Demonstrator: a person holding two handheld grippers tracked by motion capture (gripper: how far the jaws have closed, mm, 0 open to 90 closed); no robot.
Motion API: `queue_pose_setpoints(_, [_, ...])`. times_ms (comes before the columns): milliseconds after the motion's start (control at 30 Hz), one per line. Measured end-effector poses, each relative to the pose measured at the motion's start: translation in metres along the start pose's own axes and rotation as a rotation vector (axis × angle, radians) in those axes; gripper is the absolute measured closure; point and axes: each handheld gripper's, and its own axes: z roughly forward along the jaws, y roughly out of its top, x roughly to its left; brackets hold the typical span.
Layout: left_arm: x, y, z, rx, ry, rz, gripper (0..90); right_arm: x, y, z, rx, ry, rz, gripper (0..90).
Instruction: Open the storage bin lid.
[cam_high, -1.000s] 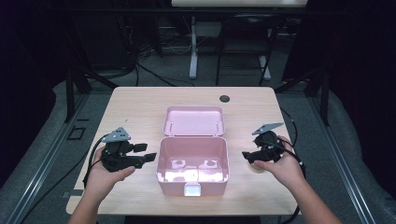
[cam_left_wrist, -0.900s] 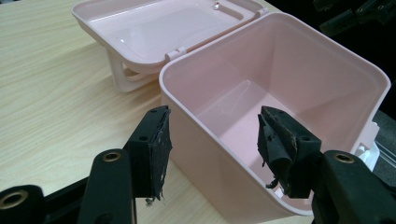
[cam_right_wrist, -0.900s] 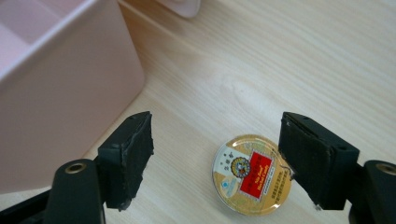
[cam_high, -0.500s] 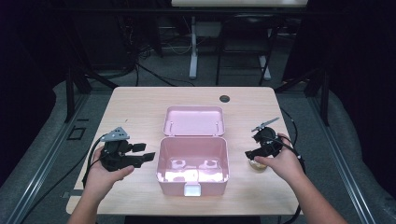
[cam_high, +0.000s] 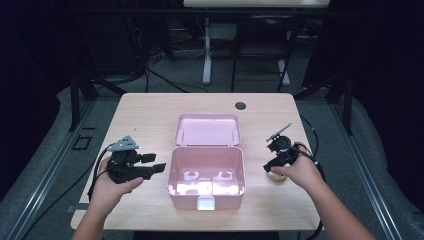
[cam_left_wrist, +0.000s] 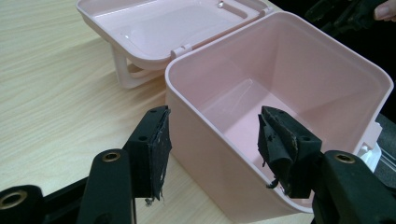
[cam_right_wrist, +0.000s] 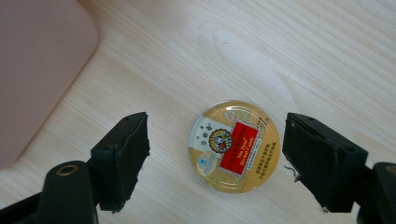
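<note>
Pink box (cam_high: 207, 175) sits open at the middle of the tabletop (cam_high: 150, 115), its lid (cam_high: 208, 129) folded back on the far side. Left gripper (cam_left_wrist: 212, 144) hovers just left of the box with jaws wide, one jaw outside the wall and one over the inside. Right gripper (cam_right_wrist: 215, 151) points down, jaws wide either side of a round gold tin (cam_right_wrist: 234, 145) lying flat on the wood, right of the box, touching neither jaw.

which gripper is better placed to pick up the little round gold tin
Right. The right gripper hangs open directly over the round gold tin, one jaw on each side of it. The left gripper is open too, but sits at the pink box, on its far side from the tin.
</note>
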Motion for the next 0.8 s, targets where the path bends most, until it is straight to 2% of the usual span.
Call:
queue_pose_setpoints(67, [0.000, 0.000, -0.001, -0.005, 0.003, -0.006, 43.9, -0.003, 0.001, 0.004, 0.025, -0.003, 0.010, 19.0])
queue_pose_setpoints(100, [0.001, 0.000, -0.001, -0.004, 0.004, -0.005, 43.9, -0.006, 0.002, 0.009, 0.059, 0.001, 0.028, 18.3])
queue_pose_setpoints(300, [0.001, 0.000, 0.000, 0.003, 0.003, -0.006, 43.9, -0.011, 0.002, 0.022, 0.120, -0.017, 0.041, 14.6])
queue_pose_setpoints(367, [0.001, 0.000, 0.000, 0.009, -0.002, -0.001, 43.9, -0.012, 0.002, 0.026, 0.132, -0.016, 0.040, 14.1])
queue_pose_setpoints(433, [0.001, 0.000, 0.000, 0.006, 0.002, -0.003, 43.9, -0.012, 0.003, 0.030, 0.148, -0.017, 0.061, 13.9])
queue_pose_setpoints(500, [0.001, 0.000, 0.000, 0.006, 0.001, -0.004, 43.9, -0.014, 0.003, 0.033, 0.160, -0.018, 0.053, 13.4])
queue_pose_setpoints(700, [0.001, 0.000, 0.000, 0.005, 0.001, -0.002, 43.9, -0.017, 0.004, 0.040, 0.207, -0.020, 0.068, 11.4])
queue_pose_setpoints(800, [0.001, 0.000, 0.000, 0.004, -0.002, -0.004, 43.9, -0.018, 0.005, 0.042, 0.211, -0.020, 0.081, 11.4])
